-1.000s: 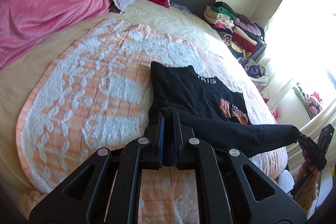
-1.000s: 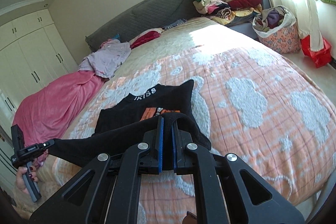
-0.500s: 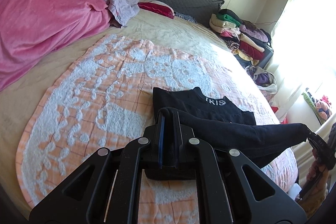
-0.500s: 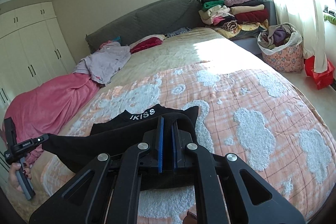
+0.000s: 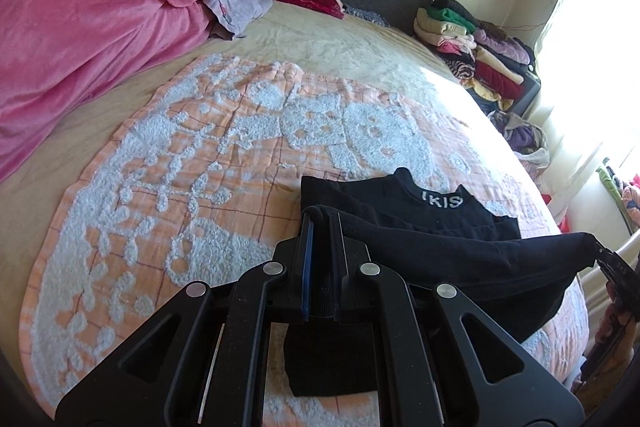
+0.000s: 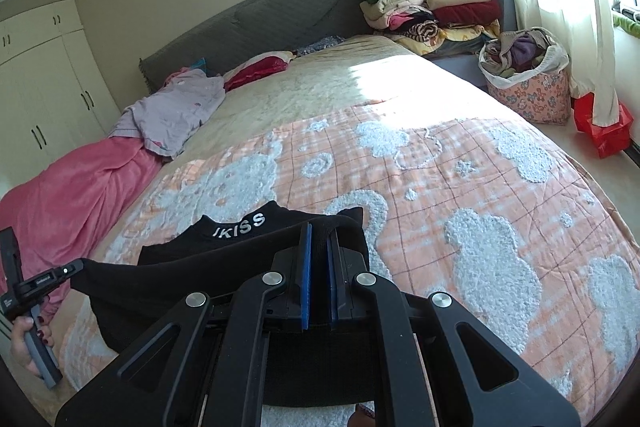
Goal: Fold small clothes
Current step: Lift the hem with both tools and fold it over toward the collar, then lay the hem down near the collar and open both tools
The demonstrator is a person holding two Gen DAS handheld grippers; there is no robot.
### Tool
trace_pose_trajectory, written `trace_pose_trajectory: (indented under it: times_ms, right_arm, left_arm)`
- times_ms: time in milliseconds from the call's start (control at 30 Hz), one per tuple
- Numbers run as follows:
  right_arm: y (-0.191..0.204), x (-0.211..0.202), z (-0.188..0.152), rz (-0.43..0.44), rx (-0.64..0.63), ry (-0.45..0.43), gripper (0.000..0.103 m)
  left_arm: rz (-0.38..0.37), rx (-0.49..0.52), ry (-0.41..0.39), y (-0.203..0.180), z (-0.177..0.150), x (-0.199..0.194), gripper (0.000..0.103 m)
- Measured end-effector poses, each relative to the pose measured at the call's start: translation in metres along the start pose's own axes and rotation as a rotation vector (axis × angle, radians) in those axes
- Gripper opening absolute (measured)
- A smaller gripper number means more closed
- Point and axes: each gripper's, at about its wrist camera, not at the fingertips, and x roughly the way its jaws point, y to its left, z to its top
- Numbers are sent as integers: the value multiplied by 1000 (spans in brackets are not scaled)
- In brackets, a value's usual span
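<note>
A small black top [image 5: 424, 211] [image 6: 248, 231] with white "IKISS" lettering at its collar lies on the orange and white blanket [image 5: 200, 163] [image 6: 460, 195]. Its lower hem is lifted and stretched between both grippers, folded over toward the collar. My left gripper [image 5: 320, 223] is shut on one hem corner. My right gripper [image 6: 318, 231] is shut on the other corner. Each gripper shows at the edge of the other's view: the right gripper [image 5: 612, 263], the left gripper [image 6: 60, 275] held by a hand. The shirt's front print is hidden under the fold.
A pink blanket [image 5: 80, 39] and a lilac garment [image 6: 176, 115] lie near the grey headboard [image 6: 260, 23]. A stack of folded clothes [image 6: 436, 3] stands by the window. A basket of clothes [image 6: 528, 75] and a red box [image 6: 604, 127] sit on the floor.
Both grippers carried the lifted hem forward toward the collar, covering the orange print on the shirt's front. The grips stayed shut throughout.
</note>
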Motion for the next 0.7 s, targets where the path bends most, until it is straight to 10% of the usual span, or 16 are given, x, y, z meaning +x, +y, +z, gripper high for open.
trace_pose_trajectory:
  times_ms: [467,700]
  right_arm:
    - [5,36,-11,-83,-28,48,10]
    - [1,23,-10,-113,-9,12,41]
  left_arm:
    - [73,30,52,4,-1,33,4]
    - [82,50,42,3,1,24,28]
